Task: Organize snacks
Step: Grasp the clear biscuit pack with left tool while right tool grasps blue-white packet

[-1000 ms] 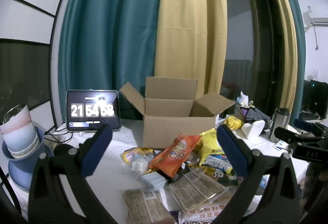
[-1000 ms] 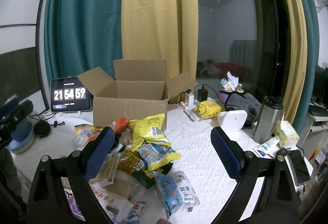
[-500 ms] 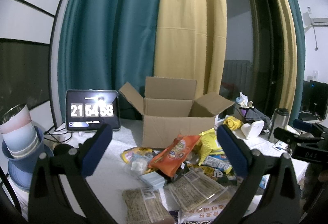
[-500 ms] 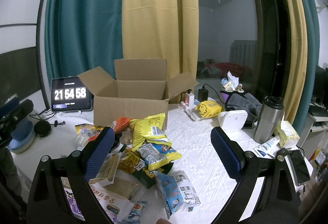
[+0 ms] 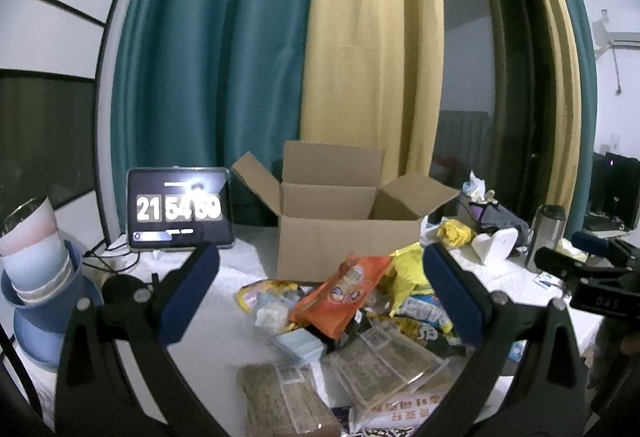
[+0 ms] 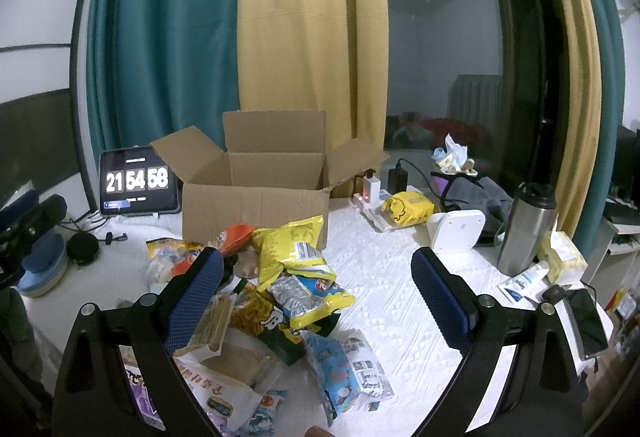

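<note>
Teal and yellow curtains (image 6: 240,49) hang behind the white table (image 6: 392,277), where an open cardboard box (image 6: 256,213) stands with its four flaps spread.

I hold both my tools above the near edge of the table, level and pointing toward the box. My left gripper (image 5: 320,293) has its jaws wide apart and holds nothing; the orange bag (image 5: 340,297) and the flat clear packets (image 5: 380,361) lie on the table between and below its blue pads (image 5: 188,297). My right gripper (image 6: 316,297) is also spread fully and is empty, and the snack pile (image 6: 280,301) lies under it, in front of the box and touching its front wall. On top of the pile is a yellow bag (image 6: 292,249), and a blue packet (image 6: 340,369) lies at the near side. A steel flask (image 6: 524,233) stands well apart to the right, and the tablet clock (image 6: 138,183) stands left of the box.

Compared with one second ago, almost nothing has changed: both tools are in the same place with the same opening, and no snack has moved. Only the clock digits differ.
</note>
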Action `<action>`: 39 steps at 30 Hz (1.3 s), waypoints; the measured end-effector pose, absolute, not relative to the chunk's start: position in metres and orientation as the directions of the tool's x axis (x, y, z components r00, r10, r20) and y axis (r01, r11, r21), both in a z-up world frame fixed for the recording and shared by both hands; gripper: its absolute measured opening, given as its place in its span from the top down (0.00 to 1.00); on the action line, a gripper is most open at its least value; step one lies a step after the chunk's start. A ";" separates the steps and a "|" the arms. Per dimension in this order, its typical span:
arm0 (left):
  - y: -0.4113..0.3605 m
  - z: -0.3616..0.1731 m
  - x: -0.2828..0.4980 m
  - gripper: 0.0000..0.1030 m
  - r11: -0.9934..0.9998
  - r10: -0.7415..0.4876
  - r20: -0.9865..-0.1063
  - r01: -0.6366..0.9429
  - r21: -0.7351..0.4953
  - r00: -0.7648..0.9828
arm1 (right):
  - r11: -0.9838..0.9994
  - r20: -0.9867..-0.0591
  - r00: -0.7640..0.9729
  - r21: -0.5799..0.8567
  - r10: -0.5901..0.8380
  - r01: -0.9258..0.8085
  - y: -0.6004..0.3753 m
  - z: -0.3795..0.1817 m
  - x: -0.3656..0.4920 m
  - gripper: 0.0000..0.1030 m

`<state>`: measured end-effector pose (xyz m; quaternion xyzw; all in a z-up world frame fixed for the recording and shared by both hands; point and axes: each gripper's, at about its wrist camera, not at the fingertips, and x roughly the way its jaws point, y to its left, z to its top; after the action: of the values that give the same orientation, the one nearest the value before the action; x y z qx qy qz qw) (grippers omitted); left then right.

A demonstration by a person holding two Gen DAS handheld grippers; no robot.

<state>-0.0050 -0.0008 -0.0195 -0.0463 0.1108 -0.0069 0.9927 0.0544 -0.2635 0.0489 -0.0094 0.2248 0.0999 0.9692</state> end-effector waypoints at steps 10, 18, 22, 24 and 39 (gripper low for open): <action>0.017 -0.079 0.036 0.00 0.994 -0.016 -0.441 -0.034 -0.104 0.898 | 0.981 -0.569 0.802 0.047 0.181 -0.189 -0.272 -0.004 0.082 0.06; 0.027 -0.161 0.071 0.00 0.993 0.014 -0.675 -0.090 -0.078 0.737 | 0.977 -0.727 0.660 0.075 0.190 -0.200 -0.274 -0.071 0.112 0.06; 0.027 -0.183 0.079 0.00 0.993 -0.003 -0.735 -0.086 -0.084 0.678 | 0.978 -0.769 0.614 0.075 0.180 -0.193 -0.275 -0.094 0.122 0.06; 0.023 -0.190 0.084 0.00 0.995 -0.006 -0.753 -0.075 -0.073 0.658 | 0.978 -0.783 0.595 0.083 0.183 -0.192 -0.275 -0.102 0.127 0.06; 0.023 -0.171 0.084 0.26 0.993 -0.066 -0.753 -0.029 -0.113 0.654 | 0.970 -0.767 0.598 0.134 0.232 -0.204 -0.287 -0.089 0.133 0.25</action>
<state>0.0839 0.0231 -0.1713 -0.0576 0.4155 -0.0102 0.9077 0.1327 -0.2868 -0.0891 0.0160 0.4313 0.1221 0.8938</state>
